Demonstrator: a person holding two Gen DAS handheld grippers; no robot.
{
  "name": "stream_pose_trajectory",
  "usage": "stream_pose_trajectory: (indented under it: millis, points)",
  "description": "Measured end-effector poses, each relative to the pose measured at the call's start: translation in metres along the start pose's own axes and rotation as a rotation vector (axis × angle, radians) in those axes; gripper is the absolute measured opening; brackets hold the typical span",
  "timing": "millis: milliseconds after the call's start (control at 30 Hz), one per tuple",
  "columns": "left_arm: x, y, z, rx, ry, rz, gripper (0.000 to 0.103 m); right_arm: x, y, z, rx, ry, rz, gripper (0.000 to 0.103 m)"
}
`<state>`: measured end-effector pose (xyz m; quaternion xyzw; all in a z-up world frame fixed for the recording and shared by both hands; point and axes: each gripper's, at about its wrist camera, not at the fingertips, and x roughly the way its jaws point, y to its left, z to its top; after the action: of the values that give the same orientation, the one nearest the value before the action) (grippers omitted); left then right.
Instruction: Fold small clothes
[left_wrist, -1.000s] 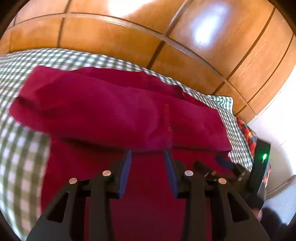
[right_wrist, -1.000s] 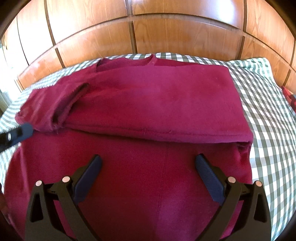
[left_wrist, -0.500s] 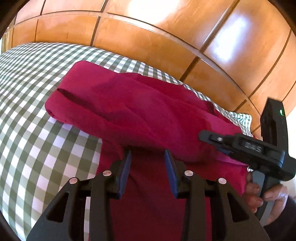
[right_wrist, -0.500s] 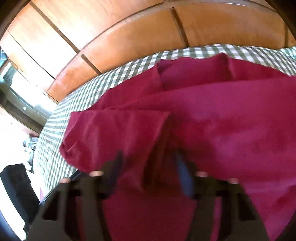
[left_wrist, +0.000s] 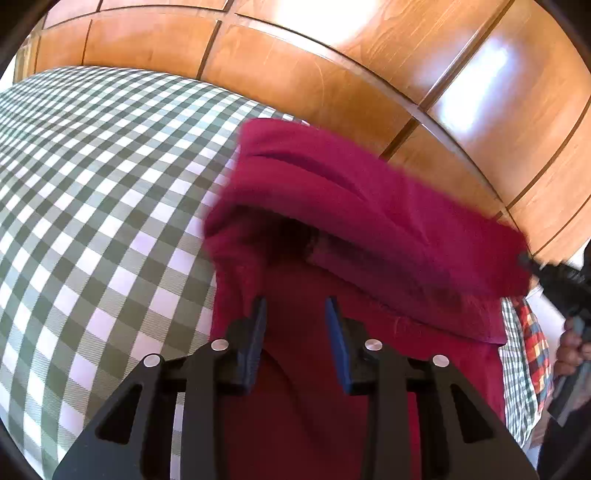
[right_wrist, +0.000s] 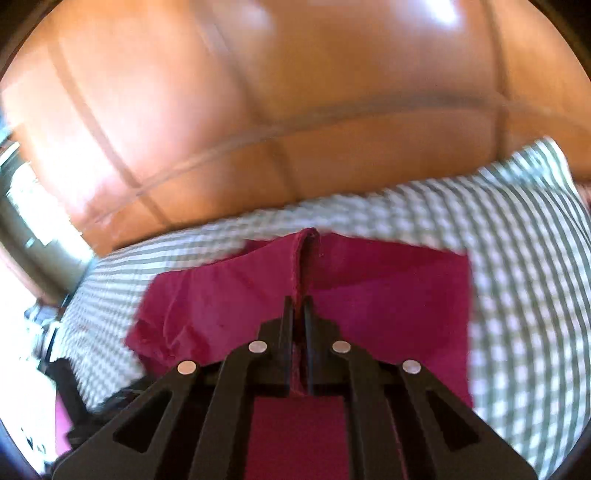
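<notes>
A dark red garment (left_wrist: 369, 229) lies on the green-and-white checked cloth (left_wrist: 96, 192). It is partly folded, with its upper layer lifted. My left gripper (left_wrist: 294, 306) is open over the garment's lower layer and holds nothing. My right gripper (right_wrist: 298, 306) is shut on a pinched ridge of the red garment (right_wrist: 388, 295) and lifts that edge. In the left wrist view my right gripper (left_wrist: 554, 280) shows at the right edge, at the raised end of the fold.
Glossy wooden panels (left_wrist: 332, 66) stand behind the checked surface. A red plaid cloth (left_wrist: 533, 339) lies at the right edge. Bare checked cloth lies to the left of the garment and to its right (right_wrist: 524, 295).
My right gripper closed from wide open onto the garment's edge and is lifting it. My left gripper stayed open, and its view swung left, showing more checked cloth.
</notes>
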<state>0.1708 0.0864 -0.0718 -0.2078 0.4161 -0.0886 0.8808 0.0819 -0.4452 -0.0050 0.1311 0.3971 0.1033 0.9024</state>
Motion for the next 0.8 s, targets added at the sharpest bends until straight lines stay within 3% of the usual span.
stream_pose_trajectory:
  millis: [67,167,333,533,600,633,667,733,800]
  points:
    - [-0.001,0.000,-0.001,0.008,0.001,0.012,0.033,0.011,-0.024,-0.005,0.055,0.033,-0.025,0.005]
    - [-0.001,0.003,-0.003,0.010,0.014,0.044,0.022,0.026,-0.047,-0.020,0.105,0.072,-0.067,0.005]
    - [-0.010,0.002,-0.007,0.027,0.026,0.052,0.022,0.031,-0.061,-0.030,0.122,0.081,-0.067,0.005]
    - [-0.049,0.003,0.001,0.002,-0.042,-0.023,0.022,0.018,-0.062,-0.032,0.130,0.072,-0.033,0.005]
    - [-0.047,0.002,0.008,-0.017,-0.025,-0.057,0.023,0.012,-0.063,-0.029,0.149,0.080,-0.007,0.005]
    - [-0.039,0.005,0.012,-0.082,0.022,-0.122,0.023,0.014,-0.066,-0.028,0.160,0.086,0.013,0.009]
    - [-0.035,0.007,0.014,-0.120,0.043,-0.153,0.024,0.013,-0.068,-0.029,0.169,0.089,0.024,0.009]
    - [-0.028,0.007,0.018,-0.177,0.026,-0.162,0.028,0.012,-0.071,-0.032,0.175,0.090,0.026,0.024]
    - [-0.023,0.007,0.021,-0.228,0.019,-0.168,0.045,0.011,-0.073,-0.035,0.187,0.093,0.037,0.023]
